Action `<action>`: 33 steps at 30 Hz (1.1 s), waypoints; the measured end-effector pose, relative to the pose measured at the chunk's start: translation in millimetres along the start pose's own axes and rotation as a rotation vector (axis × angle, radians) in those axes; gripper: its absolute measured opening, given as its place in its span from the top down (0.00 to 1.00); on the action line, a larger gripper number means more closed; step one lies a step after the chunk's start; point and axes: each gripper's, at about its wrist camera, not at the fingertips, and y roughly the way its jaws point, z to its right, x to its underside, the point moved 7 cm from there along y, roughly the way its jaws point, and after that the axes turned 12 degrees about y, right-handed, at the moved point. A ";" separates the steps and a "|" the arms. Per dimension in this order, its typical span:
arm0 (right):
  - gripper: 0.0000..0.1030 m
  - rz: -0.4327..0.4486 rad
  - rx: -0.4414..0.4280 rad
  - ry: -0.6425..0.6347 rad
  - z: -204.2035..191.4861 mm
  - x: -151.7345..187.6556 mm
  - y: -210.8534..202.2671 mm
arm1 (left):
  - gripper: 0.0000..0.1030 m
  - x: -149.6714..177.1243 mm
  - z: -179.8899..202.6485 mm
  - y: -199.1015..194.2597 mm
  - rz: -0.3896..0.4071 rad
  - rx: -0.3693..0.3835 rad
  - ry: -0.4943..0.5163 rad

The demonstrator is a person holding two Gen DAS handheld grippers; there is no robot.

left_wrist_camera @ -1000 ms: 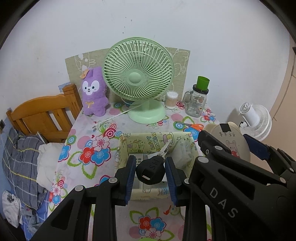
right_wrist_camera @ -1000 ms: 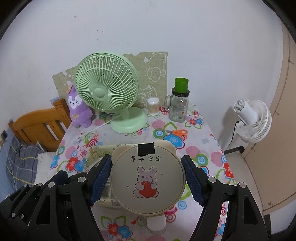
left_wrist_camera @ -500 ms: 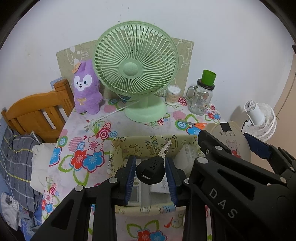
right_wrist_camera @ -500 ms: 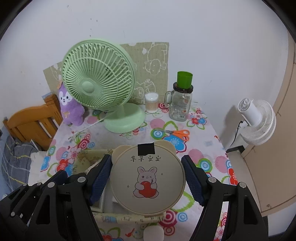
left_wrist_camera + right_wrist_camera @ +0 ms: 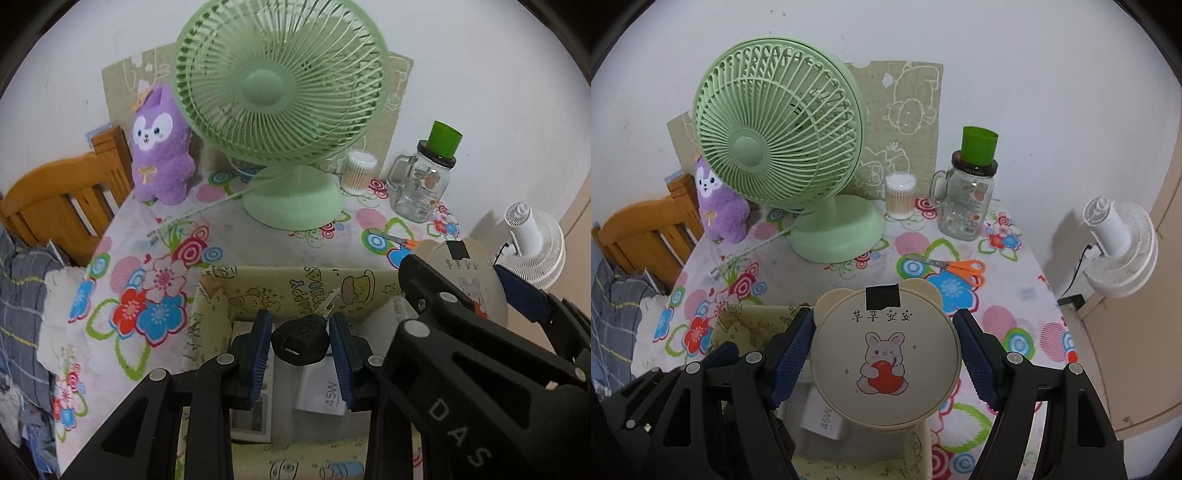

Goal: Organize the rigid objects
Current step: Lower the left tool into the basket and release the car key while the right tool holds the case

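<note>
Left gripper (image 5: 300, 345) has its blue pads clamped on the black head of a key (image 5: 301, 341), silver blade poking forward over the patterned storage box (image 5: 295, 286). Right gripper (image 5: 884, 356) is pinching a round cream bear-eared case (image 5: 884, 360) by its edges, bunny picture facing up, a black tape patch near the top; it hangs above the box's right side. Down in the box, a white 45W charger (image 5: 325, 391) lies flat, with a white framed device (image 5: 251, 413) just beside it on the left, too hidden to name.

Out past the box on the flowered tablecloth (image 5: 155, 266), orange-handled scissors (image 5: 955, 267) lie right of centre. Further back stands a big green desk fan (image 5: 783, 147), its cord trailing left. A purple plush (image 5: 160, 155) sits left of it, a cotton swab tub (image 5: 900, 195) and a glass mug jar (image 5: 967, 205) capped with a green cup to the right. Off the table, a white fan (image 5: 1119, 247) and a wooden bed frame (image 5: 59, 203).
</note>
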 end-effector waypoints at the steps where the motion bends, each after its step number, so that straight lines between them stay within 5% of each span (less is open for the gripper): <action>1: 0.24 -0.003 0.002 -0.001 -0.3 0.3 2.8 | 0.68 0.2 -0.9 3.5 -0.004 0.001 -0.005; 9: 0.24 -0.037 -0.012 0.023 -3.0 6.0 25.2 | 0.67 1.8 -8.6 16.5 -0.003 -0.026 -0.010; 24: 0.24 -0.119 -0.073 0.006 -14.6 26.2 35.5 | 0.29 14.1 -12.1 15.6 -0.053 -0.047 0.052; 33: 0.23 -0.172 -0.079 -0.009 -17.2 47.8 37.5 | 0.23 28.8 -7.9 12.4 -0.087 -0.053 0.104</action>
